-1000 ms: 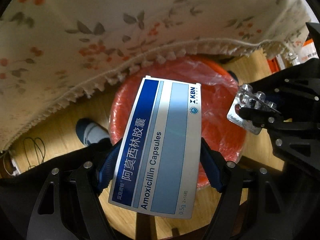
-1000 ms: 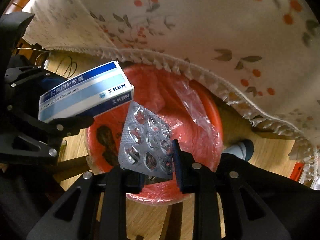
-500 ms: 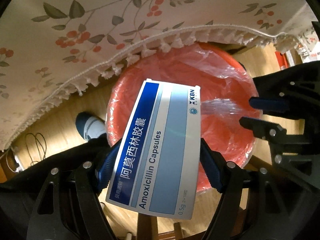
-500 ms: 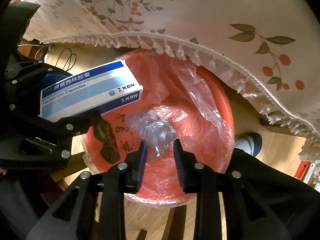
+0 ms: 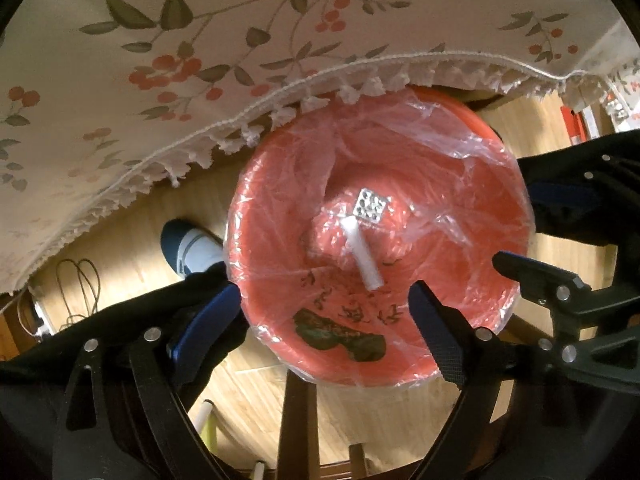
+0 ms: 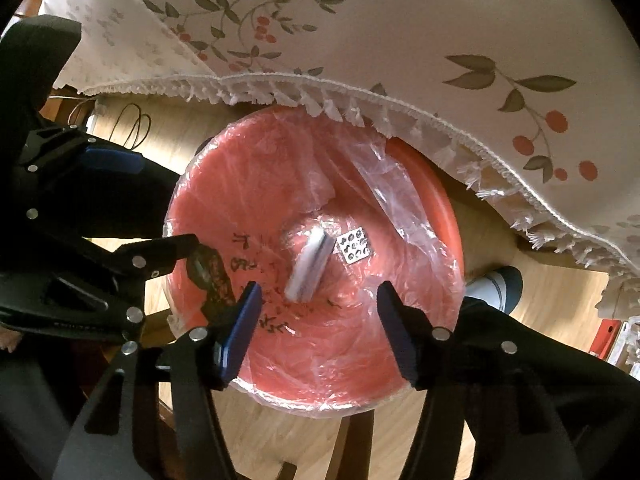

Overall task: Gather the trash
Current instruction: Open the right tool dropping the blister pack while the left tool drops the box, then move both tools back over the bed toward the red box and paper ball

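Red lined bin [image 5: 492, 184]: medicine box [image 5: 362, 254] and blister pack [image 5: 370, 207] are lying at its bottom, pack at the box's 12 o'clock. Left gripper [image 5: 326, 314] and right gripper [image 6: 316, 322] are hovering above, jaws spread, holding nothing. Risk: loose liner [image 6: 384, 168] snagging a finger on withdrawal.
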Action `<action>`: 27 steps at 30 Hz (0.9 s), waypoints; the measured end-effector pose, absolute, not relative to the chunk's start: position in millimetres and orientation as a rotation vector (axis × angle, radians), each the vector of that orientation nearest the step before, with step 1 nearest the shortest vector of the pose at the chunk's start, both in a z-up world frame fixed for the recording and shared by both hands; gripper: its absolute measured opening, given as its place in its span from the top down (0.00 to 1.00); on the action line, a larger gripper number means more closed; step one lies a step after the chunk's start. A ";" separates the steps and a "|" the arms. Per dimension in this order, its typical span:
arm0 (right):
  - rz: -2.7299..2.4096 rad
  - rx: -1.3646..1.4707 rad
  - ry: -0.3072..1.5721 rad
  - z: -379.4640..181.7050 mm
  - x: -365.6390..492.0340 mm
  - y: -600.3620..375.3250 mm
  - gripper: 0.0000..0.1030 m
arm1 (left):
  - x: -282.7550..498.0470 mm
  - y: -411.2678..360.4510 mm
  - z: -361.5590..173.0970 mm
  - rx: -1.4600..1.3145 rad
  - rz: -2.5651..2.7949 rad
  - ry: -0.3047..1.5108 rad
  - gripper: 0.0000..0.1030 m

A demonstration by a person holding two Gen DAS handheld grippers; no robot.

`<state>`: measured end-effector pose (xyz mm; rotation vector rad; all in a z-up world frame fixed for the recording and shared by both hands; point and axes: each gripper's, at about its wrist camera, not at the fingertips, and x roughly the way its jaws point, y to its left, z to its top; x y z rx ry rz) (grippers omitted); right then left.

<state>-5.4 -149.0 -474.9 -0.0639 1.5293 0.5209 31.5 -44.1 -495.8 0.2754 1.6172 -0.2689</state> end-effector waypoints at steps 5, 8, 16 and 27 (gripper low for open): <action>0.502 -0.073 1.471 -458.5 -4.7 -150.8 0.28 | 29.2 -40.5 -477.9 0.271 -0.234 1.569 0.13; 0.484 -0.086 1.416 -442.1 -6.4 -151.7 0.19 | 27.5 -39.5 -460.0 0.264 -0.211 1.520 0.13; 0.401 -0.117 1.212 -370.9 -13.0 -164.5 0.05 | 24.3 -23.7 -390.4 0.245 -0.159 1.336 0.12; 0.327 -0.005 0.993 -272.0 10.1 -193.0 0.05 | 44.6 0.6 -284.0 0.263 -0.111 1.143 0.07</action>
